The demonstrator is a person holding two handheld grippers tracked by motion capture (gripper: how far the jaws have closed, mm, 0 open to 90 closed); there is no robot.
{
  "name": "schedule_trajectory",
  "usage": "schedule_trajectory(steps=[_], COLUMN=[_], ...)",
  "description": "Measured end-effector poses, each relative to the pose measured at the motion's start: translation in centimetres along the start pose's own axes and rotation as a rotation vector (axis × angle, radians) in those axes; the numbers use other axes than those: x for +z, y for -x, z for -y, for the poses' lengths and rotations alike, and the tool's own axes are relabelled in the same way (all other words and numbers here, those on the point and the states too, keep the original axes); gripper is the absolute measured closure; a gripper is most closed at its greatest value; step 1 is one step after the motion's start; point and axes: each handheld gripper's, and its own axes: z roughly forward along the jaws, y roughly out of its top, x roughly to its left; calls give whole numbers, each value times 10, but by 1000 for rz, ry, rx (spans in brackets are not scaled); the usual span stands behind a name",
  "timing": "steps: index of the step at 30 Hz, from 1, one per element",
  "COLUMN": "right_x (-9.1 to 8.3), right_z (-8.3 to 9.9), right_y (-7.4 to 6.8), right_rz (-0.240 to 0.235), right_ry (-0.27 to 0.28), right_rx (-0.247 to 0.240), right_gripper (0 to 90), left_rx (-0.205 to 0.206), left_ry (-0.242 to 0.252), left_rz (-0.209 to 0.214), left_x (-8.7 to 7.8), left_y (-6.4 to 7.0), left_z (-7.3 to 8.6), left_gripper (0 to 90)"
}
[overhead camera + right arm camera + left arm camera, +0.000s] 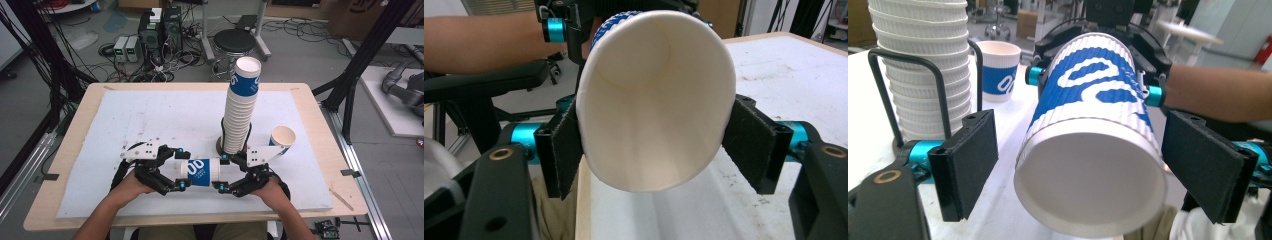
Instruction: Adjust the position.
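Between both hands, a sideways paper cup (pixel 200 172), right tongs (pixel 223 173) clamped on it, left tongs (pixel 183 169) apart.

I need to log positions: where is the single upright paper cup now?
In the high view the single upright cup stands on the white mat's right part, just right of the tall cup stack and behind the right gripper.

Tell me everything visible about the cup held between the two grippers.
The cup is ribbed paper, white with a blue band bearing white lettering. It lies on its side above the white mat, in front of the tall cup stack. Its open mouth faces the right gripper, whose pads press the rim slightly oval. Its closed base faces the left gripper, whose pads stand apart from it. The inside is plain white and empty.
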Motion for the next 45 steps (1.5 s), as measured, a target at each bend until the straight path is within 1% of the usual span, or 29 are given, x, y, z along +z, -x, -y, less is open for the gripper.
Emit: schedule_trajectory(steps=[2,4,6,8,10,12,13,16,17,18,22,26,29,31,32,35,36,38,39,45], right_x=[-1,-2,-2,-3,-4,-5,-6,-6,-5,-4,0,5,9,11,13,17,18,22,23,32], right_z=[-1,-2,-3,-5,-8,-11,-13,-21,-24,-27,-38,-47,-51,-54,-55,-58,-59,-60,-61,-65], right_y=[0,0,0,0,1,1,1,1,2,1,1,1,0,0,0,-1,-1,-2,-3,-4], right_rz=[11,21,19,32,45,54,57,72,69,71,66,59,52,52,48,40,40,35,36,24], right_ry=[-9,-32,-35,-47,-74,-103,-115,-166,-186,-209,-270,-312,-343,-375,-388,-414,-424,-450,-463,-522], right_rx=[-6,-17,-20,-28,-36,-52,-52,-78,-93,-97,-134,-161,-170,-185,-184,-187,-190,-187,-193,-189], right_gripper=[294,294,294,294,294,294,294,294,294,294,294,294,293,293,293,293,293,293,293,291], left_rx=[20,28,34,46,49,56,54,62,65,70,82,103,104,110,103,113,110,120,119,115], left_ry=[-31,-48,-66,-84,-105,-134,-149,-193,-208,-221,-268,-314,-340,-362,-377,-413,-423,-459,-472,-530], left_rz=[-7,-14,-20,-29,-40,-46,-48,-57,-59,-58,-50,-41,-32,-27,-23,-16,-14,-20,-19,-3], left_x=[-2,-5,-8,-11,-12,-13,-13,-10,-9,-8,-3,1,4,6,8,12,15,19,21,32], left_y=[1,2,3,3,3,4,4,4,4,4,4,3,4,4,4,3,4,3,3,3], left_z=[-4,-8,-12,-16,-19,-23,-24,-28,-29,-30,-34,-37,-38,-39,-39,-39,-39,-39,-38,-34], left_gripper=[154,154,154,154,154,154,154,154,154,155,155,157,158,158,159,160,161,167,168,182])
